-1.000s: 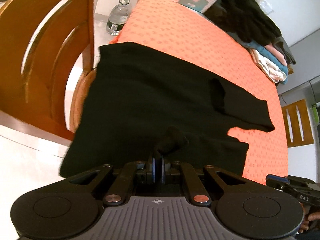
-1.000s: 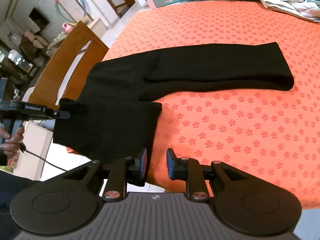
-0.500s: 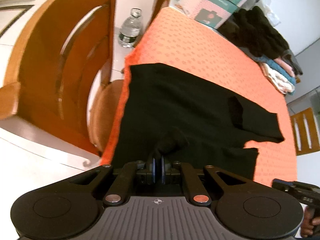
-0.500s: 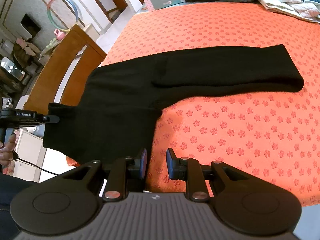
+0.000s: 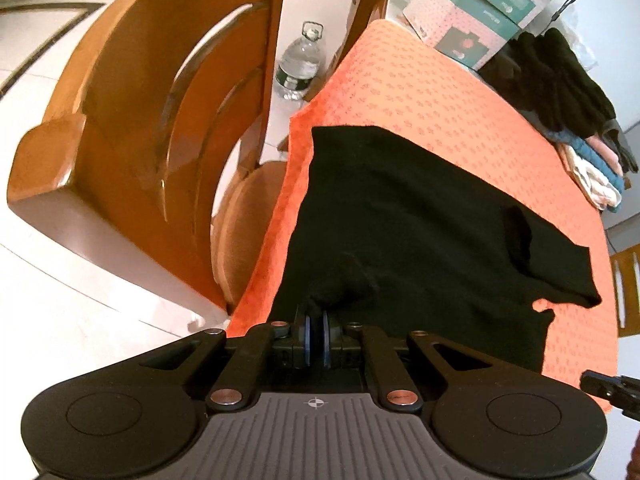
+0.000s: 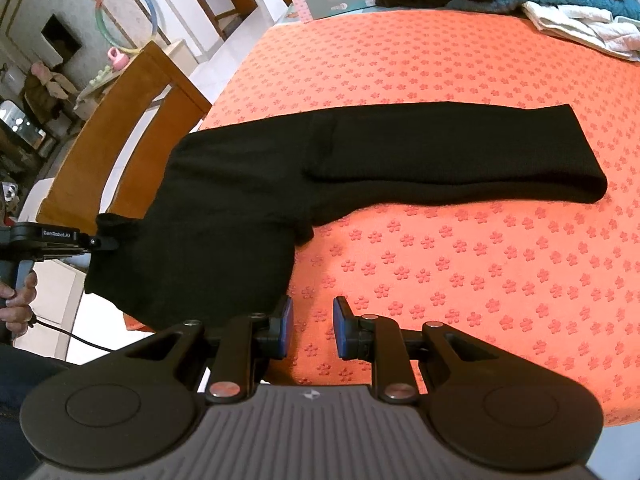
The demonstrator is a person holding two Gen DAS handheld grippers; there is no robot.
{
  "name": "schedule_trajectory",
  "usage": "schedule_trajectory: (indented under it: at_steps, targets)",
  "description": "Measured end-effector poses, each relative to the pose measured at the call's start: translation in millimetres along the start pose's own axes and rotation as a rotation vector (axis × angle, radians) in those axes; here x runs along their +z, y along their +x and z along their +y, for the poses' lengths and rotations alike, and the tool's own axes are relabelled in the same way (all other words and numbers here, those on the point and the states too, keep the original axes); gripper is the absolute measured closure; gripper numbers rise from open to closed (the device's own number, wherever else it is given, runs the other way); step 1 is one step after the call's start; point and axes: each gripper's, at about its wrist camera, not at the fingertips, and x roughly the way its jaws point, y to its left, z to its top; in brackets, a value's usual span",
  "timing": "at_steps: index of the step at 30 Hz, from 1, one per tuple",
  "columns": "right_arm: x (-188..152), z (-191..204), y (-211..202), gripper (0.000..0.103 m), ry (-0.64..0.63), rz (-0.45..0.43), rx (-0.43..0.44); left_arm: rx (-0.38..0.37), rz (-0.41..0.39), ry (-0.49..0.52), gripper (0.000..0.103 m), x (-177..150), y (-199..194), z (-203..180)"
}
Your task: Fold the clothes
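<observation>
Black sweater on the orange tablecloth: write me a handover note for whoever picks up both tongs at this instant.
Left tongs: shut on a bunched corner of the black sweater at the table's near edge.
Right tongs: open, empty, hovering over the orange tablecloth just beside the sweater's near hem.
Sweater: lying mostly flat, one sleeve stretched out across the cloth, near part overhanging the edge.
Done: garment spread out. Left: all folds, judging by its shape. A pile of other clothes sits at the far end.

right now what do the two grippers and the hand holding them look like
Both the left gripper and right gripper are matte black with ribbed grey bodies, round side discs, silver pivot pins and blue finger pads. White lettering marks the left's side; a black cable trails beside the bare hand.
</observation>
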Motion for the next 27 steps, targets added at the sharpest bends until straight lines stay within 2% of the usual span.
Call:
schedule_trajectory:
  at_steps: [2, 5, 7, 9, 13, 15, 20, 27]
  targets:
    - [0.4, -1.8, -0.3, 0.077, 0.0, 0.003, -0.007, 0.03, -0.003, -0.001, 0.094, -0.7, 2.2, -1.5]
    - [0.5, -5.5, -2.0, 0.076, 0.004, 0.005, -0.02, 0.036, 0.004, -0.018, 0.09, 0.3, 3.4, -0.5]
    - [0.7, -8.8, -4.0, 0.075, 0.011, 0.003, -0.035, 0.028, -0.001, -0.026, 0.082, 1.6, -0.4, 0.7]
    - [1.7, -14.2, -6.3, 0.074, 0.023, -0.001, -0.051, 0.019, -0.008, -0.028, 0.068, 3.3, -5.5, 1.1]
    - [8.2, -31.2, -12.9, 0.073, 0.062, -0.025, -0.091, 0.016, -0.023, -0.019, 0.06, 9.3, -19.9, -2.0]
    - [15.1, -43.6, -17.9, 0.069, 0.082, -0.045, -0.117, 0.01, -0.028, -0.018, 0.054, 11.6, -26.6, -5.2]
    - [36.9, -83.3, -30.0, 0.068, 0.147, -0.1, -0.176, 0.0, -0.042, -0.02, 0.051, 14.2, -38.1, -17.7]
    - [68.9, -153.4, -34.6, 0.067, 0.218, -0.14, -0.229, 0.004, -0.037, -0.052, 0.049, 14.7, -34.0, -44.6]
